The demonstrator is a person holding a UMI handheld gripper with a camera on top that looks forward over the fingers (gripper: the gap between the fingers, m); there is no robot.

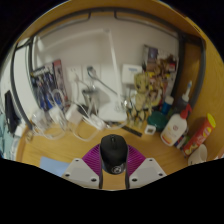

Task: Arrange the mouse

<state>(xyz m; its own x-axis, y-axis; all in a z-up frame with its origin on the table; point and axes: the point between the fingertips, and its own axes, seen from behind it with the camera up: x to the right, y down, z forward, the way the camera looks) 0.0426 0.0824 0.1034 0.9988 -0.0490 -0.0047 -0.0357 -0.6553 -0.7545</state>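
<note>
A black computer mouse (113,151) sits between my gripper's (113,163) two fingers over the wooden table (50,150). The magenta pads (95,158) lie against its left and right sides with no gap showing. The mouse fills the space between the fingers, its rear with a small logo towards me. I cannot tell whether it rests on the table or is lifted off it.
Clutter lines the back of the table: cables and a white adapter (92,122) at centre left, boxes and packets (150,100) at the right. A white bottle (175,128) and a red-orange bottle (199,132) stand at the right. A white wall panel stands behind.
</note>
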